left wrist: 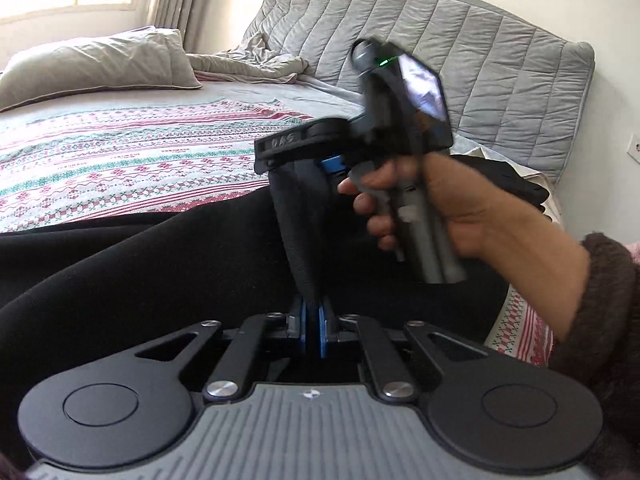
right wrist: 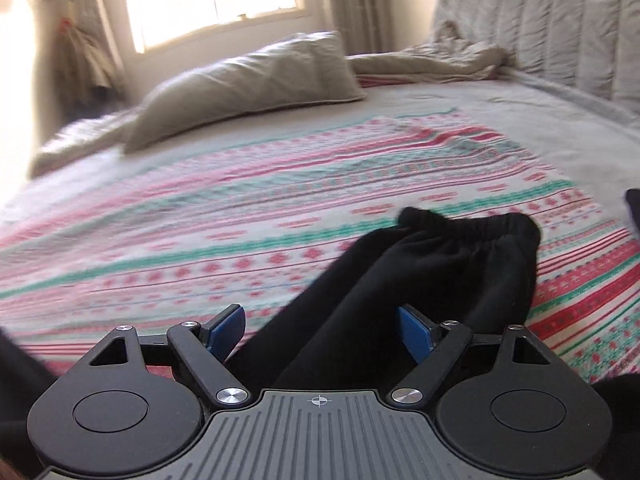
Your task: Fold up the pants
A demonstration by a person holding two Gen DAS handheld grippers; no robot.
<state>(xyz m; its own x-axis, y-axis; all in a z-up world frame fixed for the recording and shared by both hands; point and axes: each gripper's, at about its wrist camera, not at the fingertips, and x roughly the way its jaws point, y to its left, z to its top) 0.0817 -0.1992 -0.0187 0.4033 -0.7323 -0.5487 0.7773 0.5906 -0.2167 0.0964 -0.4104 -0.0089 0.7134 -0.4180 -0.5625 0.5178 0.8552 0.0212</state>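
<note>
Black pants (left wrist: 140, 264) lie on the patterned bedspread (left wrist: 120, 160). My left gripper (left wrist: 313, 320) is shut on a fold of the black pants, which rises as a strip between the blue pads. My right gripper (left wrist: 296, 176) shows in the left wrist view, held in a hand above the pants, blurred. In the right wrist view my right gripper (right wrist: 320, 332) is open, its blue pads (right wrist: 228, 330) on either side of a black pant leg (right wrist: 400, 280). The leg's elastic cuff (right wrist: 472, 228) lies ahead on the bedspread.
A grey pillow (right wrist: 248, 84) and a crumpled beige sheet (right wrist: 432, 62) lie at the bed's far end by the window. A quilted grey headboard cushion (left wrist: 460, 48) lines the right side. A dark folded garment (left wrist: 516, 184) sits at the right.
</note>
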